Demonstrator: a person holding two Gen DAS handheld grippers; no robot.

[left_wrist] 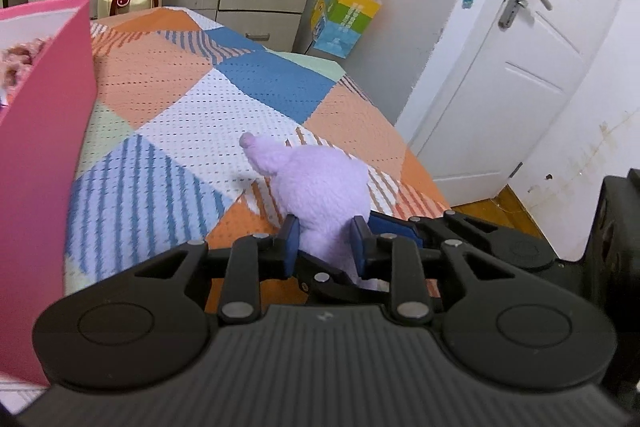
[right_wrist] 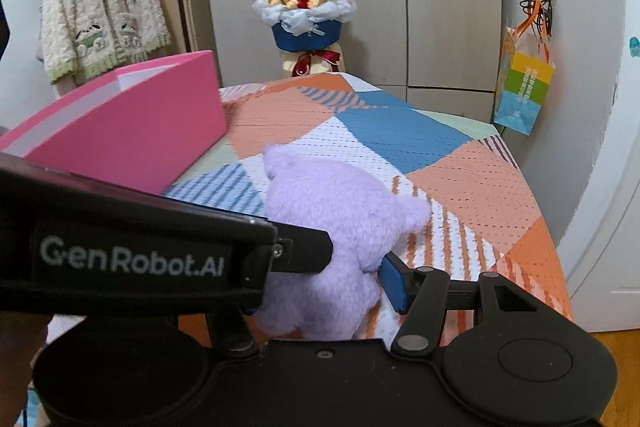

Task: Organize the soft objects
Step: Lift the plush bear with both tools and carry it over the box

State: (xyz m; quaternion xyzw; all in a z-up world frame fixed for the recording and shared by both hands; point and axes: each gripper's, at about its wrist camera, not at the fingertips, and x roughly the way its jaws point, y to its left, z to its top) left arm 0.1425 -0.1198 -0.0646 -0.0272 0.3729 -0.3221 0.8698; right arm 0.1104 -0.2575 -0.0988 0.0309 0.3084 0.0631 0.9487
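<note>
A lilac plush toy [left_wrist: 320,183] hangs over the patchwork bedspread [left_wrist: 192,115], held from both sides. My left gripper [left_wrist: 325,245] is shut on a narrow lower part of it, blue pads pressed into the fur. In the right wrist view the same plush toy [right_wrist: 340,211] fills the middle. My right gripper [right_wrist: 320,295] is shut on its body. Its right pad [right_wrist: 394,283] presses the fur, and its left finger is hidden behind the left gripper's black housing [right_wrist: 132,259]. An open pink box [left_wrist: 44,147] stands at the left, with something pink and fluffy inside.
The pink box [right_wrist: 132,131] sits on the bedspread [right_wrist: 460,187] near its left side. A bouquet [right_wrist: 306,19] stands beyond the bed before the wardrobe doors. A colourful paper bag [right_wrist: 524,87] hangs on the right wall, a cardigan [right_wrist: 100,7] at the left. A white door [left_wrist: 520,67] lies past the bed's right edge.
</note>
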